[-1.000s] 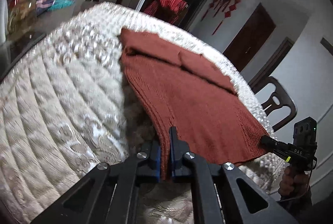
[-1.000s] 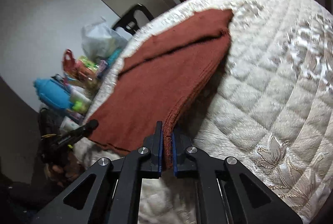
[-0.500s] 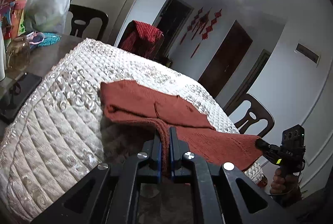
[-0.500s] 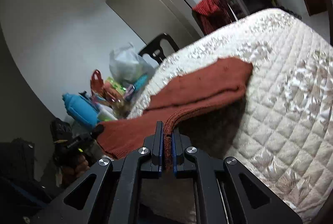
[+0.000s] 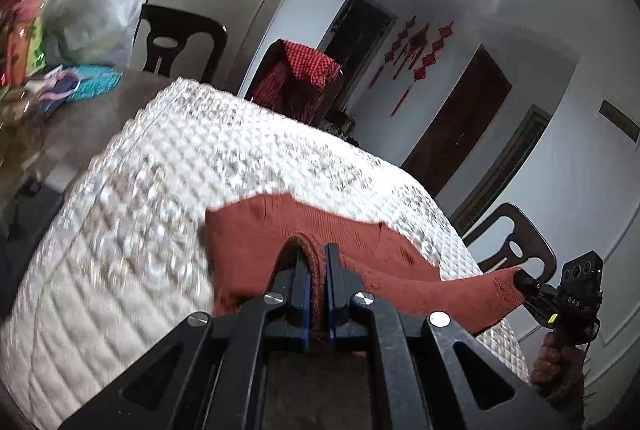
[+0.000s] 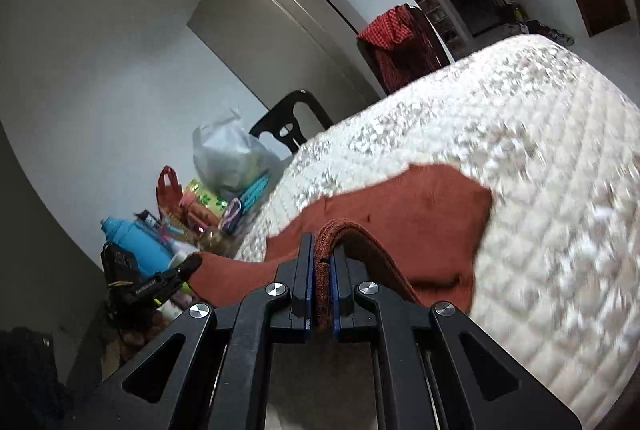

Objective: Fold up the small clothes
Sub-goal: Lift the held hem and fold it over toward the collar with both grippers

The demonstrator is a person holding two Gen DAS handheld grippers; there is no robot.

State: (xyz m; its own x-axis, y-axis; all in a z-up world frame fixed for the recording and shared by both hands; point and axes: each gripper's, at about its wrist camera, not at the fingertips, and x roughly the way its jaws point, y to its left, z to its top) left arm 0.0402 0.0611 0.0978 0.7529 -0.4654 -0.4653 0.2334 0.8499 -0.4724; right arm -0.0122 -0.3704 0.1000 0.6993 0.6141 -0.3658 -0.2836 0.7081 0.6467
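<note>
hidden: garment's near hem behind finger linkages in both wrist views; quilt texture motion-blurred; clutter beside the quilt too blurry to name fully
left gripper point(image 5: 316, 262): clamped tight on a folded-over edge of the rust knit garment point(image 5: 260, 234), cloth looped up over the left pad, pointing low and forward across the quilt
right gripper point(image 6: 323, 254): pinched shut on the other end of the same raised edge, ribbed hem arching over the right finger; also seen from the left camera off the quilt's right edge, hand under it partly cut off
garment position: near edge lifted off the quilt and stretched between both grippers; far part lying flat near the quilt's middle, far corners on the surface
surface: white quilted cover point(image 5: 132, 230), rounded edges, glossy diamond stitching
near left of quilt: blue bottle point(image 6: 132, 242), red bag, white plastic bag point(image 5: 96, 2)
room: dark chairs point(image 5: 180, 42), red checked cloth point(image 5: 304, 70) draped on one beyond the far edge; dark door point(image 5: 460, 122), red wall ornaments, three ceiling lights
</note>
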